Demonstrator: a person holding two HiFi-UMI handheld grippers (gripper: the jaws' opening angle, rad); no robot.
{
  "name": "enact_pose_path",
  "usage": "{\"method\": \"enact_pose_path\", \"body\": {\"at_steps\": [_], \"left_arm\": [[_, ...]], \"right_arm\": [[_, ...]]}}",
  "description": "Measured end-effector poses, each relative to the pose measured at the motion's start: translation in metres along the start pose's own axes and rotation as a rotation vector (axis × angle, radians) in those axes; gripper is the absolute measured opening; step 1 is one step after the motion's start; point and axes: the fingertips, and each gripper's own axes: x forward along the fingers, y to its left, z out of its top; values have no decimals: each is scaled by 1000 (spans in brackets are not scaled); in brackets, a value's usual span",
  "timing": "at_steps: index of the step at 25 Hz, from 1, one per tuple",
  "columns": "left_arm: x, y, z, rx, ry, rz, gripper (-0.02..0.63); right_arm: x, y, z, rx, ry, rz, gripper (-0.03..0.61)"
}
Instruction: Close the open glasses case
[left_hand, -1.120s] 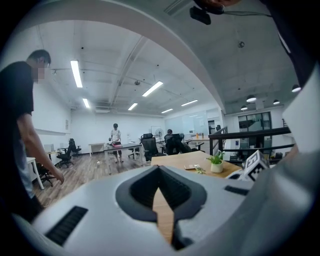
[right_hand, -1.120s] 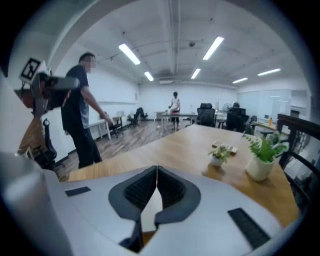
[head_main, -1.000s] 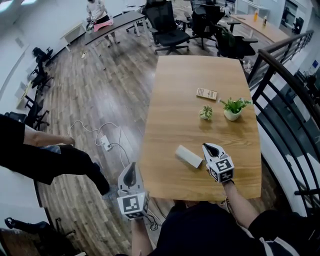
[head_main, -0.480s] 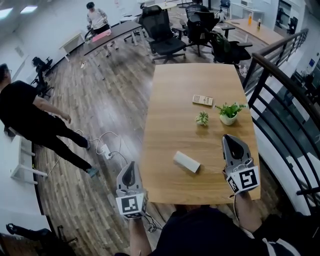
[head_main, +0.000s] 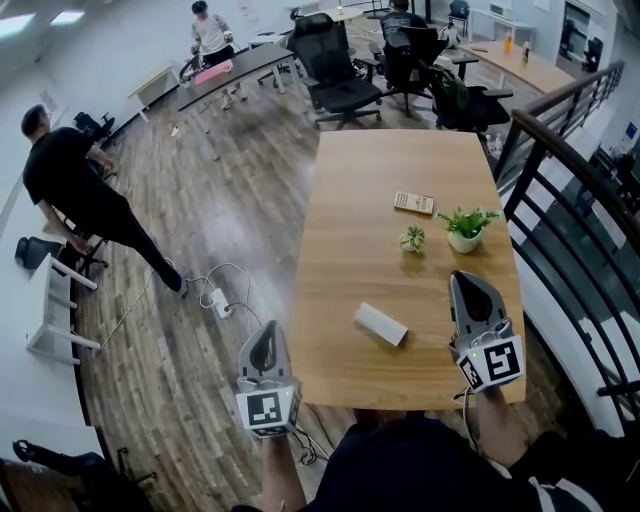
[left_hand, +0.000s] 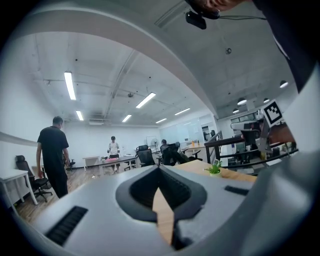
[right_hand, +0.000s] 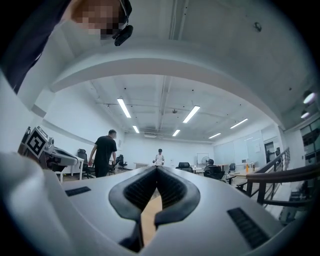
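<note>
The pale oblong glasses case (head_main: 380, 324) is seen near the front edge of the light wooden desk (head_main: 400, 160); behind it are set a small green potted plant (head_main: 412, 239), a larger white-potted plant (head_main: 465, 228) to the right, a flat beige calculator (head_main: 414, 203) beyond.

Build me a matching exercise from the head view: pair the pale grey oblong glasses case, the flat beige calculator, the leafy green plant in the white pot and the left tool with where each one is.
Things:
1. pale grey oblong glasses case
2. flat beige calculator
3. leafy green plant in the white pot
4. left tool

Places:
A. outside the wooden table's left edge
B. farthest of the things on the table
C. closest to the table's near edge, left of the right tool
D. just right of the small variegated plant

Pairs: 1-C, 2-B, 3-D, 4-A.
</note>
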Motion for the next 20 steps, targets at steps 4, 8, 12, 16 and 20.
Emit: {"method": "enact_pose_path", "body": {"at_steps": [4,8,12,16,20], "left_arm": [[-4,4,-7,-3,12,8,0],[-6,6,-5,-8,8,21,0],[-8,9,5,-22,1,45,0],[-10,9,11,-28,-17,49,0],[-13,12,12,-46,-19,70,0]], "right_arm": [[2,5,5,-1,-2,19,15],[5,18,0,-51,45,58,14],[7,20,-3,-20,46,49,14],[7,18,-4,0,53,48,14],[6,16,-4,20,51,39,14]]}}
